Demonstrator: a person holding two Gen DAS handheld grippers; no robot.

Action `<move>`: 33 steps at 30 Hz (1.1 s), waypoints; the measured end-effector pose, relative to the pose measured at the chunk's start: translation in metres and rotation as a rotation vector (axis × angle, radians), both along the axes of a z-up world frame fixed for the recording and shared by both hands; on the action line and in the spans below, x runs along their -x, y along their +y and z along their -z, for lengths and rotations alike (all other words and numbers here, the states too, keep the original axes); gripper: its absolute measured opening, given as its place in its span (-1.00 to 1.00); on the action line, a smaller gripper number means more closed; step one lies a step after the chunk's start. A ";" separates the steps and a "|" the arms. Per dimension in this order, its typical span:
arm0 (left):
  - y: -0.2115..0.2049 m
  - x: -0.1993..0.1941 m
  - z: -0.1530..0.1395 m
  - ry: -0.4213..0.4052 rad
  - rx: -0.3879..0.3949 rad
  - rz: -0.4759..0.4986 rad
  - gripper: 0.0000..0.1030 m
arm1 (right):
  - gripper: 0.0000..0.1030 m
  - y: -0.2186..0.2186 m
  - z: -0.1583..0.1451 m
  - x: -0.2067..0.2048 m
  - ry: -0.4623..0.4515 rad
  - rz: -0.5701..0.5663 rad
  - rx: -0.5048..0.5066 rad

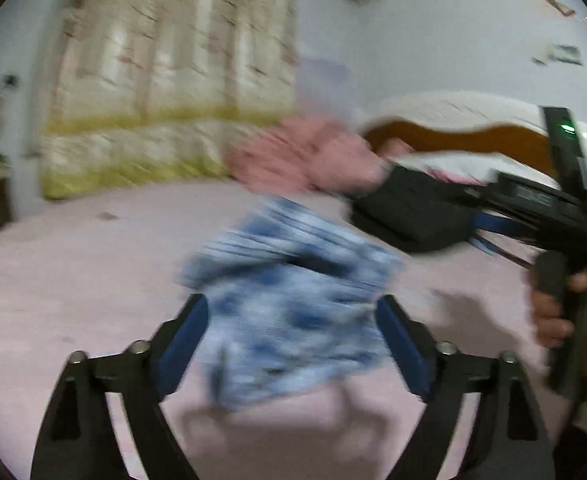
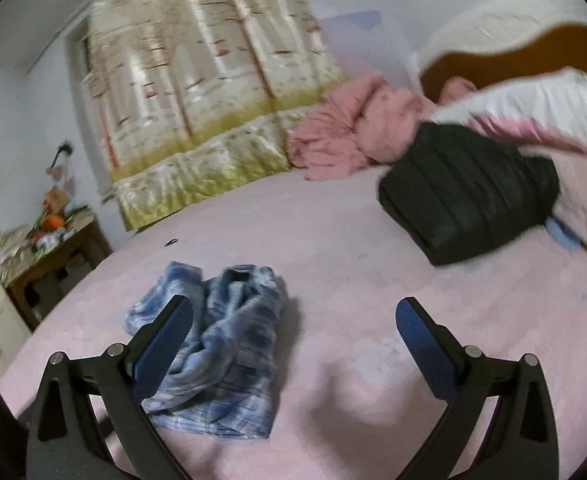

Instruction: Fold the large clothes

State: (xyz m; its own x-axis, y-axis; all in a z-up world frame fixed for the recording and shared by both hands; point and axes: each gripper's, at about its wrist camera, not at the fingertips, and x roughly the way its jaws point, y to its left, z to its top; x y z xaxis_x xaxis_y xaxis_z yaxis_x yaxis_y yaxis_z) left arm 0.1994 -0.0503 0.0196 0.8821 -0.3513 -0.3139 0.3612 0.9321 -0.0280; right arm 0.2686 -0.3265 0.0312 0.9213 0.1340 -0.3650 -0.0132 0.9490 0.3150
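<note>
Nearest in the left wrist view, the left gripper (image 1: 291,344) stands with its 2 blue-padded jaws spread wide, and the blue-and-white plaid shirt (image 1: 289,320) shows between them, heavily blurred, with neither pad pressing on it. In the right wrist view the right gripper (image 2: 293,344) is likewise spread wide with nothing between its pads; its left finger overlaps the shirt (image 2: 221,344) in the picture, but whether it touches the cloth cannot be told. There the shirt lies crumpled in a loose heap on the pink bedsheet (image 2: 353,248), toward the lower left of the bed, its collar end farther from the camera. At the right edge of the left wrist view a hand (image 1: 553,316) grips the handle of the other black gripper body, where a small green light glows. Farther back a folded black quilted garment (image 2: 469,196) sits on the sheet, well apart from the shirt, with a scrap of blue cloth (image 2: 561,232) just beside its right edge. Behind it lie a bunched pink blanket (image 2: 353,136) and a white pillow (image 2: 533,108) against a brown wooden headboard (image 2: 573,56). A cluttered wooden side table (image 2: 49,248) stands left of the bed, and a curtain printed with trees (image 2: 205,92) hangs at the back.
</note>
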 end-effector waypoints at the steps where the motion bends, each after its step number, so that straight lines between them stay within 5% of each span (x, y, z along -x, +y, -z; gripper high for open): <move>1: 0.010 -0.005 0.003 0.010 0.015 -0.053 0.73 | 0.96 0.007 -0.003 -0.001 -0.003 -0.032 0.024; 5: 0.042 -0.052 0.024 0.214 0.181 -0.118 0.73 | 0.92 0.040 -0.006 -0.015 0.061 -0.217 0.099; 8: 0.053 -0.077 0.044 0.365 0.283 -0.087 0.70 | 0.76 0.064 -0.005 -0.045 0.180 -0.403 0.017; 12: 0.038 -0.093 0.064 0.503 0.232 -0.056 0.70 | 0.57 0.096 -0.016 -0.085 0.203 -0.389 0.153; 18: 0.038 -0.092 0.066 0.510 0.235 -0.047 0.70 | 0.11 0.133 -0.001 -0.145 0.335 -0.445 0.304; 20: 0.035 -0.092 0.067 0.503 0.227 -0.050 0.70 | -0.31 0.141 0.003 -0.152 0.336 -0.451 0.358; 21: 0.035 -0.092 0.067 0.501 0.225 -0.052 0.70 | -0.82 0.139 0.000 -0.152 0.320 -0.444 0.376; 22: 0.034 -0.091 0.067 0.500 0.224 -0.052 0.70 | -0.96 0.136 -0.004 -0.147 0.286 -0.418 0.391; 26: 0.031 -0.086 0.066 0.492 0.204 -0.043 0.70 | -0.97 0.119 -0.037 -0.101 0.033 -0.254 0.398; 30: 0.026 -0.086 0.066 0.487 0.171 -0.053 0.70 | -0.97 0.104 -0.012 -0.107 0.132 -0.164 0.428; 33: 0.028 -0.088 0.066 0.499 0.183 -0.050 0.70 | -0.95 0.080 0.020 -0.126 0.260 -0.133 0.362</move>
